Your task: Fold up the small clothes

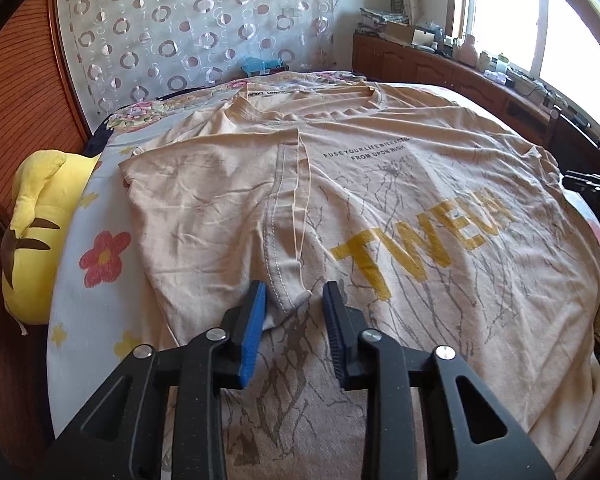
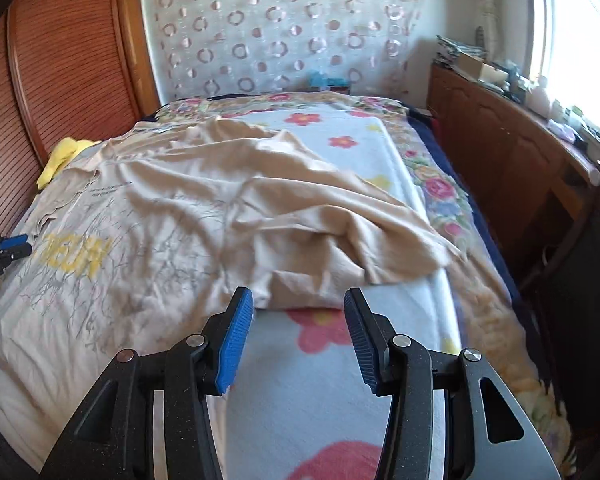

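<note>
Your left claw stands parted over the beige T-shirt, holding nothing; the folded sleeve's hemmed corner lies between its blue pads. Your right claw is spread wide and empty above the floral bedspread, with the shirt's rumpled edge just ahead of it. The shirt lies across the bed. A yellow plush toy sits well left of your left claw.
</note>
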`<state>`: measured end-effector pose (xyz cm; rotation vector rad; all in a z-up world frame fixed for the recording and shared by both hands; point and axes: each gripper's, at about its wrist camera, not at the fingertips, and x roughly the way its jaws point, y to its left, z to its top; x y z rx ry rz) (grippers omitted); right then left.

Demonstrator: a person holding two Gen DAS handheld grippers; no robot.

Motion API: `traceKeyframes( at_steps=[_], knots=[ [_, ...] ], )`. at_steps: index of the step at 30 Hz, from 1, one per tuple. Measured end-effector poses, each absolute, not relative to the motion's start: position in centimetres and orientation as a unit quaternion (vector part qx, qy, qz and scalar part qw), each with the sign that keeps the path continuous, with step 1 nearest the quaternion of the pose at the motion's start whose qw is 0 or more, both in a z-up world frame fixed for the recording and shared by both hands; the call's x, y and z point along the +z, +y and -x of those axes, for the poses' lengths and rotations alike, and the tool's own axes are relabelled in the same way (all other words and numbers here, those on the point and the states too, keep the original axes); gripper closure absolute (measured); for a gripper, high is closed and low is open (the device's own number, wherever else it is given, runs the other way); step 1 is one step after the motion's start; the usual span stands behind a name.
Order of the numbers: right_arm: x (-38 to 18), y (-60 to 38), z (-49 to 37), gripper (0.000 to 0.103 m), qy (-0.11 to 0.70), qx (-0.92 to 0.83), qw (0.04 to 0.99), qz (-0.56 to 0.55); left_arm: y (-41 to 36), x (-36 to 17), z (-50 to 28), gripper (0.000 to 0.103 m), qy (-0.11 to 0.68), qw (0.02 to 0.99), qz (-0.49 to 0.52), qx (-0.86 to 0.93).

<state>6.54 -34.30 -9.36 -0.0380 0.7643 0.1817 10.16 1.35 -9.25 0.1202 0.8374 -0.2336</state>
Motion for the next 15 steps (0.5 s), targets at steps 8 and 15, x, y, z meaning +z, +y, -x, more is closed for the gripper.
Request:
traceKeyframes(
  at_steps=[8, 15],
  knots=[
    [-9.1, -35.8, -5.8, 0.053, 0.371, 0.065, 0.927, 0.006, 2.0, -7.3, -8.7, 0.096, 0.386, 0.913, -0.043, -0.129],
    [-8.6, -35.4, -7.7, 0.053, 0.361, 0.053, 0.931, 0.007, 1.7, -6.9, -8.7, 0.063, 0.39, 0.91, -0.023, -0.139]
  ],
)
